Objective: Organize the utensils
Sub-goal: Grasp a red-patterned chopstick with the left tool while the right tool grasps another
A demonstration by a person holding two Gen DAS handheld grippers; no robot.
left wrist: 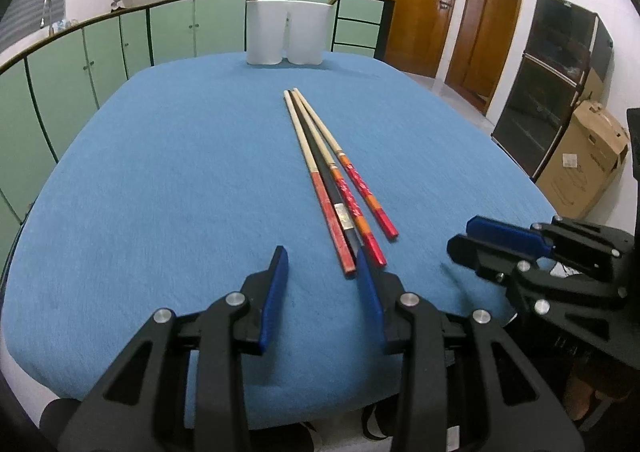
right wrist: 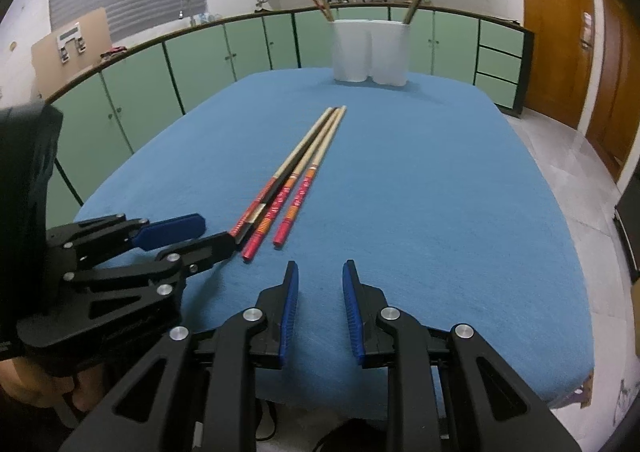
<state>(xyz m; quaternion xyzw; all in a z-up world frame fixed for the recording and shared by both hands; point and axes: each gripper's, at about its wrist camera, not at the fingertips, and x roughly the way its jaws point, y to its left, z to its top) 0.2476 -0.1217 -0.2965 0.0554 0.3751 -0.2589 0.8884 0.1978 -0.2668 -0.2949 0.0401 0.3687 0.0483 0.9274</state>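
Note:
Several chopsticks lie side by side on the blue tablecloth, their red handle ends towards me. One is black; the others are pale with red handles. My left gripper is open, and its right finger sits at the near ends of the black and red chopsticks. My right gripper is open just right of the bundle, with only cloth between its fingers. A white two-compartment holder stands at the far table edge with chopsticks in both compartments.
Green cabinets run behind the table under a counter with pots. Wooden doors stand at the right. A dark glass cabinet and a cardboard box are right of the table.

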